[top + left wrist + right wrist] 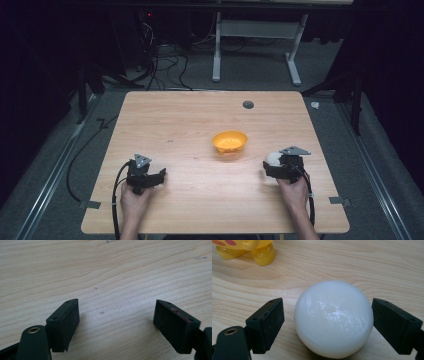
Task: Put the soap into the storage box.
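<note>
Dark surroundings framed the scene: grey floor, loose cables and a white frame stood beyond a wooden counter [200,125] that was lit from above. A small dark round fitting [248,104] was set near its far edge.

An orange bowl [230,142] sat a little right of centre, upright and open, well apart from the left hand and near the right one. It looked placed to receive something. In the right gripper view its yellow feet [263,255] showed at the upper left, beyond the ball.

At the near left, the left claw [159,176] lay low over bare wood. Its jaws stood wide apart with nothing between them, so it was judged idle, parked out of the way.

At the near right, the right claw [268,165] was set around a white ball [333,318]. The ball rested on the counter, near the bowl and to its right, between the jaws. A thin gap showed on the left side; the right pad [395,323] stood at the ball's edge, and contact there could not be settled. The claw was judged released, not gripping. Its placement, straddling the ball at its widest part, suited a grasp, probably to carry the ball to the bowl.
</note>
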A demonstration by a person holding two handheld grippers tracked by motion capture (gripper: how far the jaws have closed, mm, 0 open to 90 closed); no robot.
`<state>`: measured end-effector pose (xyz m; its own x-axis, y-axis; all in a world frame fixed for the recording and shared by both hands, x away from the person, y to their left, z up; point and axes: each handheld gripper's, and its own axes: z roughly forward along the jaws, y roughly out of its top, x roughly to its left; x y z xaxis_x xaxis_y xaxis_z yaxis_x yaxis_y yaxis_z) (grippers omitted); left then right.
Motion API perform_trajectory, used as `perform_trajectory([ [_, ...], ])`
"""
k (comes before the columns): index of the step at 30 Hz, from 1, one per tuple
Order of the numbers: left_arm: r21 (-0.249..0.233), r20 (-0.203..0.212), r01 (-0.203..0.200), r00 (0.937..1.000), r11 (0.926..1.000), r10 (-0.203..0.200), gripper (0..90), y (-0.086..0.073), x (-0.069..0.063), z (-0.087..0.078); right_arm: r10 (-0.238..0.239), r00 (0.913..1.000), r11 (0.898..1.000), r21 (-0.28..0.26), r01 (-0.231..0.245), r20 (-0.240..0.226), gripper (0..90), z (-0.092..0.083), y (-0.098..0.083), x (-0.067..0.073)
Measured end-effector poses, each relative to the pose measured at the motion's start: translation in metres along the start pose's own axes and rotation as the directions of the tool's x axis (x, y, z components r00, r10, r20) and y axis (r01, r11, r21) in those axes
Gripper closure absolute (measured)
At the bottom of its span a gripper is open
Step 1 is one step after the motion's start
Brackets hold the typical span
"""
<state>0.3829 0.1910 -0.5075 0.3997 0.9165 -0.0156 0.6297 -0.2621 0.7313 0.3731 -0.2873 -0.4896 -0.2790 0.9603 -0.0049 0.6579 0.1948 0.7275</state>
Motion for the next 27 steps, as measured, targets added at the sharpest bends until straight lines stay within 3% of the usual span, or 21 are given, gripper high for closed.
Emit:
perform_trajectory([
  [27, 0.0, 0.001, 0.0, 1.0, 1.0, 0.0, 21.4, 0.0, 0.0, 0.0, -0.016, 0.9998, 0.999, 0.034, 0.016, 0.01, 24.6, 0.0062, -0.0032, -0.003],
])
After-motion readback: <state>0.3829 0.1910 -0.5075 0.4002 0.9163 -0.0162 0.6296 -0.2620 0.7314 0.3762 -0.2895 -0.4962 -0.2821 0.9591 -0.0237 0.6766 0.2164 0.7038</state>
